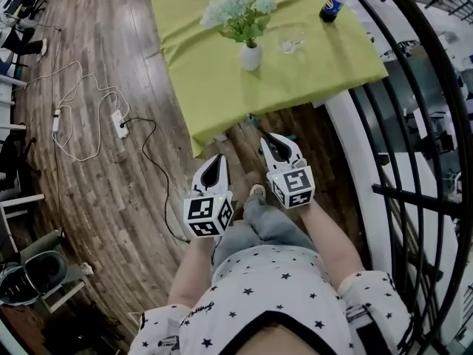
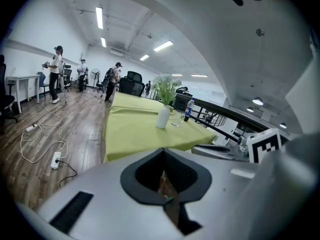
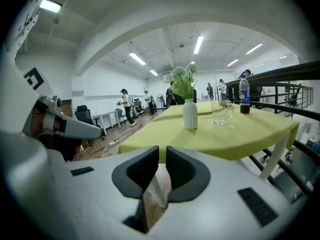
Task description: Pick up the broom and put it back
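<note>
No broom shows in any view. Both grippers hang in front of my body, just short of the near edge of the table. My left gripper (image 1: 219,158) has its jaw tips pressed together with nothing in them; its own view shows the pads of the left gripper (image 2: 163,152) meeting at the front. My right gripper (image 1: 273,140) sits to its right, jaws parted by a narrow gap. Through the gap of the right gripper (image 3: 162,152) only wooden floor and a table leg show, so it holds nothing.
A table with a yellow-green cloth (image 1: 222,87) stands ahead, bearing a white vase of flowers (image 1: 250,55), a glass (image 1: 290,43) and a bottle (image 1: 334,1). A power strip with cables (image 1: 119,123) lies on the floor at left. A black railing (image 1: 417,124) runs along the right.
</note>
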Demonstrator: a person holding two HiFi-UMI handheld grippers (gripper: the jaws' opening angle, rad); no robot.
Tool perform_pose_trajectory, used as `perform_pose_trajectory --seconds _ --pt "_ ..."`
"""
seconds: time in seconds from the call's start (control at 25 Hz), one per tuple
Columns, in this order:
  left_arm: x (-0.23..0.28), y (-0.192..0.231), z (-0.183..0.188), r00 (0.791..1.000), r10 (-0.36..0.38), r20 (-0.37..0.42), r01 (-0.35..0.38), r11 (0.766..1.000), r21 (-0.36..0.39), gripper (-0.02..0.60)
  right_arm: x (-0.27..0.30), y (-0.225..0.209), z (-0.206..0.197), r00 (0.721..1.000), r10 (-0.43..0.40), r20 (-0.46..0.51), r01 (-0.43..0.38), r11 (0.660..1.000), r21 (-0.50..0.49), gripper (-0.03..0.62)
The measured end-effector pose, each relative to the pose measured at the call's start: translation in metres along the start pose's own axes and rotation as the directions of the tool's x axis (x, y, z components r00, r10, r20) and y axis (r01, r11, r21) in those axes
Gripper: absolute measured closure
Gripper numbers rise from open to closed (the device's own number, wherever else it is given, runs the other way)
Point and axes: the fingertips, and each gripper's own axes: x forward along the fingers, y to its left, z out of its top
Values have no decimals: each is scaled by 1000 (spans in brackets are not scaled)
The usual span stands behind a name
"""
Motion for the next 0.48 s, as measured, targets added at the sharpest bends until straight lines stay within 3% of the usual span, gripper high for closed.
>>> perform_pose_trajectory --seconds 0.48 --pt "26 16 -15 998 62 4 -62 998 -34 574 59 -19 -54 991 65 -113 -76 993 -90 476"
